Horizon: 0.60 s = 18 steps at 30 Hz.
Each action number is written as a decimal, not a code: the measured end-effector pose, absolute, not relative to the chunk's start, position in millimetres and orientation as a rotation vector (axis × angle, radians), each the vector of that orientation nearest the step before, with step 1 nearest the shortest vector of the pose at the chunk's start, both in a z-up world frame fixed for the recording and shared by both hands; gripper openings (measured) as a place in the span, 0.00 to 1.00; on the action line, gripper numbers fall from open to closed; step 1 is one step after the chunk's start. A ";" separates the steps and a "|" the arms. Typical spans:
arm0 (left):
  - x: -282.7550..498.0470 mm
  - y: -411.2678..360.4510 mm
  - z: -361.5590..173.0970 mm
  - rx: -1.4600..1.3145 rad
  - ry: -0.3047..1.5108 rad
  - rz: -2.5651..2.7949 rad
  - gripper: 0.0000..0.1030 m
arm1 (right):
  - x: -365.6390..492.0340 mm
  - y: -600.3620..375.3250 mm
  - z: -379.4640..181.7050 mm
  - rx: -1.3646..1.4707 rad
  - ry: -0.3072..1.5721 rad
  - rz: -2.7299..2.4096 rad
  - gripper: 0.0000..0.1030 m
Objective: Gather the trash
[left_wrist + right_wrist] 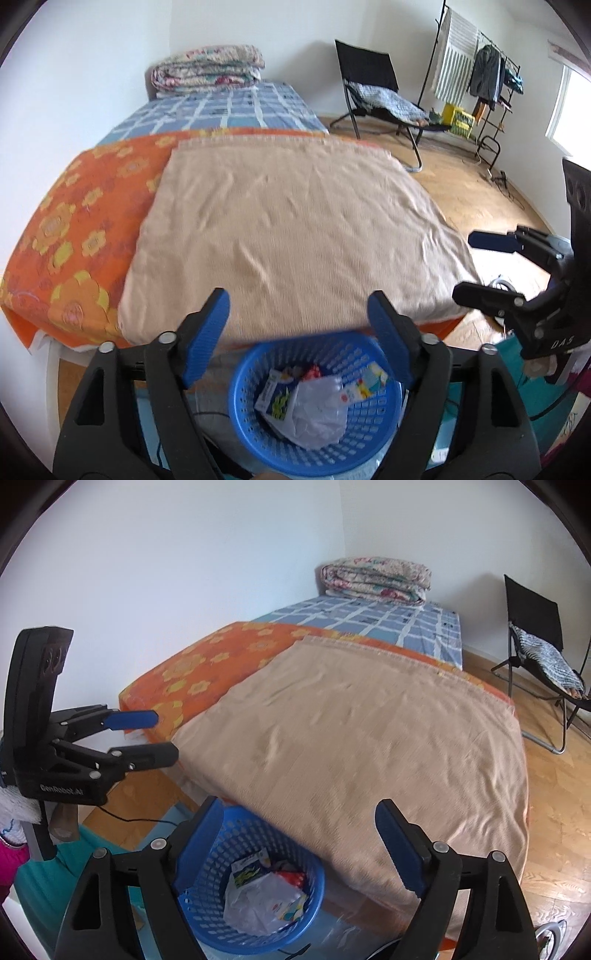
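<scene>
Now both the left gripper (297,314) and right gripper (299,830) stand released, empty, above the near blue basket (251,369); a careless swing could tip its trash (314,413) out.

We see a bed (236,107) against the white wall, its far part covered by a blue checked sheet (229,105). A folded floral quilt (208,68) sits at its far end. Nearer lies an orange flowered cover (74,229), and a beige blanket (295,229) spreads over that, draping off the near edge. Beside the bed runs a wooden floor (476,192), where a blue basket (384,428) stands close against the bed's near end.
</scene>
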<state>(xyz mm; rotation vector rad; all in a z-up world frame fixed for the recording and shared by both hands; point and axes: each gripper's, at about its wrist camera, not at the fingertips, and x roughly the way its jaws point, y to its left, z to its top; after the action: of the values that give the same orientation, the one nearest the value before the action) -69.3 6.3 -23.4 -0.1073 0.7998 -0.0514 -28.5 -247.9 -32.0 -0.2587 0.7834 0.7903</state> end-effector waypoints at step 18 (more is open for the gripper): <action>-44.5 14.6 40.0 -0.151 0.594 0.020 0.97 | 7.2 -256.6 18.5 -0.164 0.605 0.734 1.00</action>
<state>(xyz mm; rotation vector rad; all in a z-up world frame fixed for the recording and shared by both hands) -44.5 14.6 40.0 -0.1510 0.5939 0.0196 7.2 -256.6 18.5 -0.1640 0.6046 0.7335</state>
